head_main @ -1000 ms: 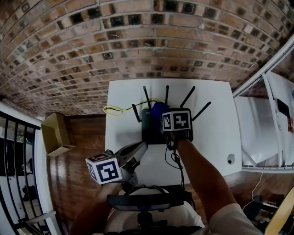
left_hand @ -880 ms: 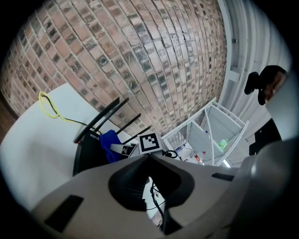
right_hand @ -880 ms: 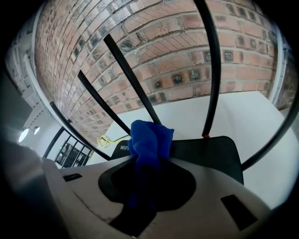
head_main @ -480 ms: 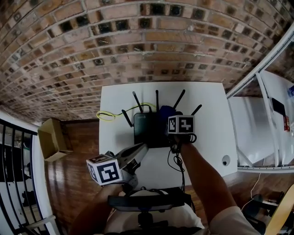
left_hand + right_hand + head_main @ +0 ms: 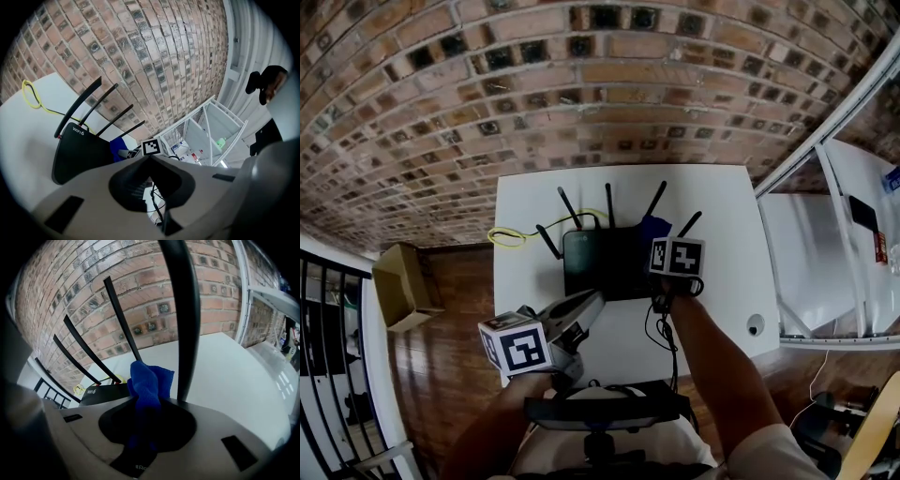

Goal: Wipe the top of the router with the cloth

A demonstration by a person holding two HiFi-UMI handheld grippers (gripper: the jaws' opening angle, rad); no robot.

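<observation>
The right arm reaches forward, and the right gripper (image 5: 667, 246) pinches the blue cloth (image 5: 149, 378) at the right rear corner of the router (image 5: 598, 264) (among its antennas (image 5: 180, 310)) on the white counter (image 5: 727, 216). The left gripper (image 5: 581, 311), jaws pressed together and empty, hovers at the counter's near edge, angled toward the router.

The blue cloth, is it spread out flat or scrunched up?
Scrunched up. The blue cloth stands as a bunched wad, pinched in the jaws of the right gripper, beside the antennas of the router.
</observation>
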